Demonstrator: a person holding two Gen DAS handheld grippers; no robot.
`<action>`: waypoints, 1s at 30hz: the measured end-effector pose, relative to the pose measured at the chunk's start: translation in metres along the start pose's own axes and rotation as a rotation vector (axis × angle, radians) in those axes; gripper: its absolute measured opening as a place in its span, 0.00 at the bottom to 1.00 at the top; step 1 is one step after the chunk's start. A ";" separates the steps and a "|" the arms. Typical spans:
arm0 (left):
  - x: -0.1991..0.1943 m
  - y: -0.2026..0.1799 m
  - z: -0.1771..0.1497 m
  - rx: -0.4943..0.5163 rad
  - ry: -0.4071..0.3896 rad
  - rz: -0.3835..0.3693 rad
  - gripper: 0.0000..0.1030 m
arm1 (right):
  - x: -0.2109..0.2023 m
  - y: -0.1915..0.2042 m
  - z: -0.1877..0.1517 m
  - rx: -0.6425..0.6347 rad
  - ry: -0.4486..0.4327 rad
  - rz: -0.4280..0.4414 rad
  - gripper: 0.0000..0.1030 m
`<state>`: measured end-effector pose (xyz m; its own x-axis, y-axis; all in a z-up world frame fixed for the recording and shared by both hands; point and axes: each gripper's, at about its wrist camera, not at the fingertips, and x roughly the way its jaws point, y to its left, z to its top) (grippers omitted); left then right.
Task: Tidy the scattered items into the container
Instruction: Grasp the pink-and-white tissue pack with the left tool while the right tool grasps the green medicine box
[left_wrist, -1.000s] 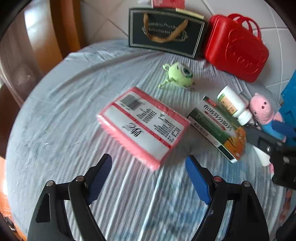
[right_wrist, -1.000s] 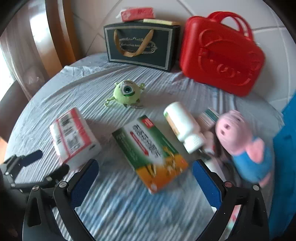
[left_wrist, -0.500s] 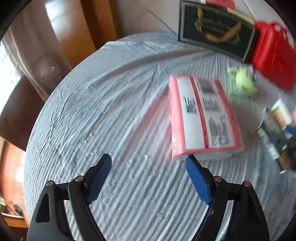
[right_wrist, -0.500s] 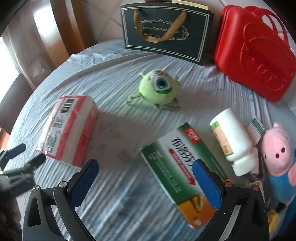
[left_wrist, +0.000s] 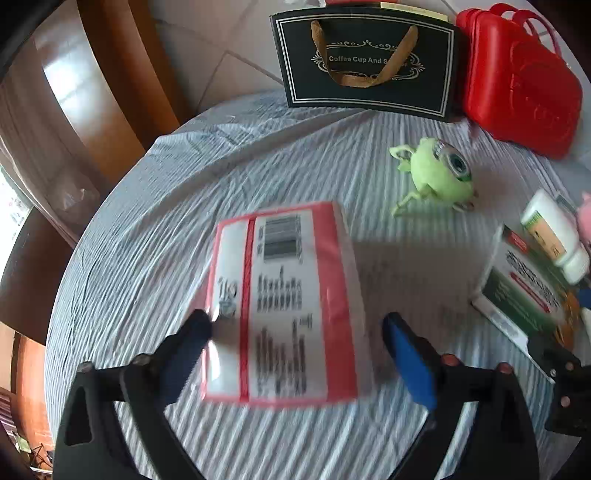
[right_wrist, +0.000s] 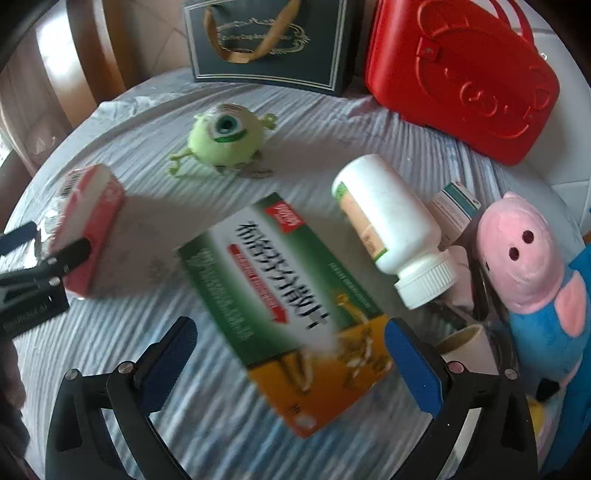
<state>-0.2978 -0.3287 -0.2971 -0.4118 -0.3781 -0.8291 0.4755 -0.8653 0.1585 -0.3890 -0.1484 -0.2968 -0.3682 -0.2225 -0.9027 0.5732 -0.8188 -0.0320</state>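
Note:
A pink tissue pack (left_wrist: 284, 299) lies on the grey cloth; it also shows in the right wrist view (right_wrist: 88, 225). My left gripper (left_wrist: 295, 332) is open, its fingers on either side of the pack's near end. A green and orange medicine box (right_wrist: 288, 306) lies between the open fingers of my right gripper (right_wrist: 291, 343). Behind stand a dark paper gift bag (left_wrist: 365, 59) and a red plastic case (left_wrist: 517, 81). A green one-eyed plush (right_wrist: 225, 136), a white bottle (right_wrist: 391, 225) and a pink pig plush (right_wrist: 528, 266) lie nearby.
The round table's cloth (left_wrist: 155, 206) falls away at the left edge, with wooden furniture (left_wrist: 103, 85) beyond. A small white carton (right_wrist: 458, 210) and a cardboard tube (right_wrist: 461, 339) lie beside the bottle. A tiled wall is behind the bag and case.
My left gripper has swung back and closed in, so the tissue pack now sits between its fingers. My right gripper has moved forward and down over the medicine box.

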 end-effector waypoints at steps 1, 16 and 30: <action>0.004 0.001 0.003 0.000 0.003 0.010 0.94 | 0.005 -0.003 0.002 -0.004 0.007 0.006 1.00; 0.013 -0.010 -0.023 -0.019 0.053 -0.180 0.89 | 0.025 0.002 0.000 -0.025 0.042 0.074 1.00; 0.006 -0.020 -0.046 -0.028 -0.010 -0.132 0.91 | 0.009 0.022 -0.040 0.020 -0.151 0.033 1.00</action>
<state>-0.2739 -0.2987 -0.3292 -0.4799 -0.2647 -0.8364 0.4382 -0.8983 0.0328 -0.3509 -0.1472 -0.3231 -0.4560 -0.3253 -0.8284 0.5730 -0.8195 0.0064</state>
